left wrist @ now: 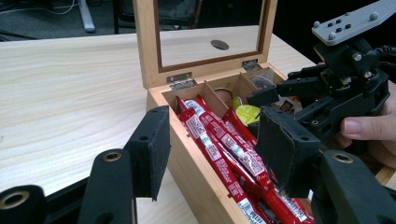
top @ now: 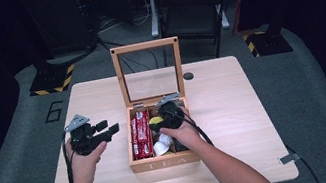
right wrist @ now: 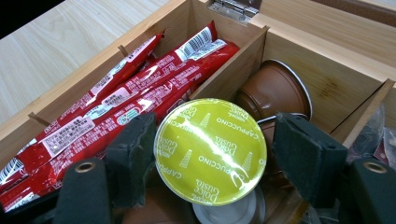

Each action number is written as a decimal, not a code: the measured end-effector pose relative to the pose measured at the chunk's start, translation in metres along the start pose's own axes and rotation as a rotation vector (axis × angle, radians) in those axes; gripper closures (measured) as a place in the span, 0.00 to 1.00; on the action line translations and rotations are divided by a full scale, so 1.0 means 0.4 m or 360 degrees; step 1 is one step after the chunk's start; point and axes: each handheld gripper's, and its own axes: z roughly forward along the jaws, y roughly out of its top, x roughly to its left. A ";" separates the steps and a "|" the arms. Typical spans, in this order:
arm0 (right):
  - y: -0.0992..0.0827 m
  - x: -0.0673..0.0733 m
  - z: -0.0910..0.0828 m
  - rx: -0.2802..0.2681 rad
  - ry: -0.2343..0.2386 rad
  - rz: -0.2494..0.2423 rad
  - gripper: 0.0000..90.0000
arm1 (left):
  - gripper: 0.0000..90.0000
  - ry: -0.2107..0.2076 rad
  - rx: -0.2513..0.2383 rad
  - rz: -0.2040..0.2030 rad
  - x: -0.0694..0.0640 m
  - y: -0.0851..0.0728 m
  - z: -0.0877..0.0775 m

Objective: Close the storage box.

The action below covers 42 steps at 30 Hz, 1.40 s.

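Inspector: Your right gripper [right wrist: 210, 154] is down in the middle compartment of the wooden tea box [top: 164, 162], jaws either side of the yellow-lidded capsule [right wrist: 210, 150]. The left pad touches its rim; the right pad stands just off it. That is no grip yet.

Operator: And the left gripper [top: 107, 129]?

Inspector: Released, empty, hovering over the table left of the box. In my judgement you are at the grasp. Close squarely on the rim, then lift clear of the brown capsule [right wrist: 273, 91] behind it.

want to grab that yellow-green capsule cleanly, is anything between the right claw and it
Nothing visible: the yellow-green capsule lies foil-up between the right claw's pads, above the other capsules in the middle compartment.
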 end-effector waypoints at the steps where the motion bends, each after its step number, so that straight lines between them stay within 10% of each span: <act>1: 0.000 -0.001 0.000 0.0002 0.0013 0.0005 0.35 | 0.49 -0.0001 0.0000 0.0000 -0.001 0.000 0.000; 42: 0.027 0.039 -0.074 -0.0124 -0.0050 -0.0115 0.41 | 0.49 -0.0001 -0.0007 -0.0009 0.003 0.002 -0.006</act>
